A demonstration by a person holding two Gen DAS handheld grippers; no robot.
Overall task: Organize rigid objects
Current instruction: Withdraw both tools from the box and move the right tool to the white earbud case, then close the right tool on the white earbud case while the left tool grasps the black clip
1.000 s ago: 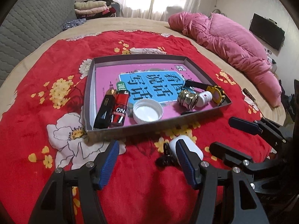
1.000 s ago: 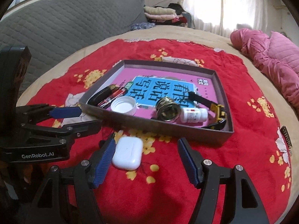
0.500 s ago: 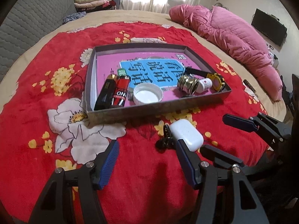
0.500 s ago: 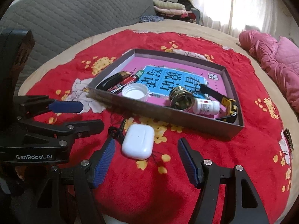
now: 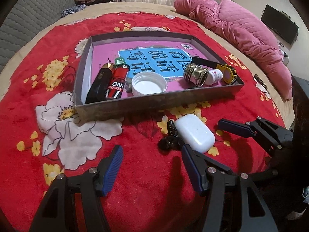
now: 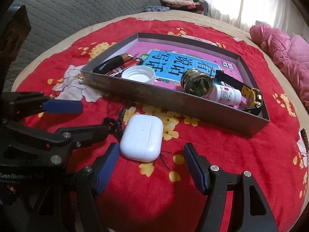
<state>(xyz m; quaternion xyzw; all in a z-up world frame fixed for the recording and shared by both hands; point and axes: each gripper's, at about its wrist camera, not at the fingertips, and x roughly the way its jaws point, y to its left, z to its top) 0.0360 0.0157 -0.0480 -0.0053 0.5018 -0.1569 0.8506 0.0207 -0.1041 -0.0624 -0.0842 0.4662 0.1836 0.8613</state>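
Red blanket (image 5: 146, 183): tray (image 5: 154, 102), earbud case (image 5: 195, 133).

A small black clip (image 5: 170, 142) lies partly hidden behind the white earbud case (image 5: 195, 133); its shape is unclear; the box's near wall (image 6: 173, 101) hides the lower part of the lighters (image 6: 117, 65); the pill bottle (image 6: 227, 94) label is too small to read.

Blanket (image 5: 154, 183): red, white and yellow flowers. Tray (image 5: 154, 102): grey walls, pink floor with blue panel. Earbud case (image 6: 142, 137): plain white. Quilt (image 5: 241, 29), far right: pink.
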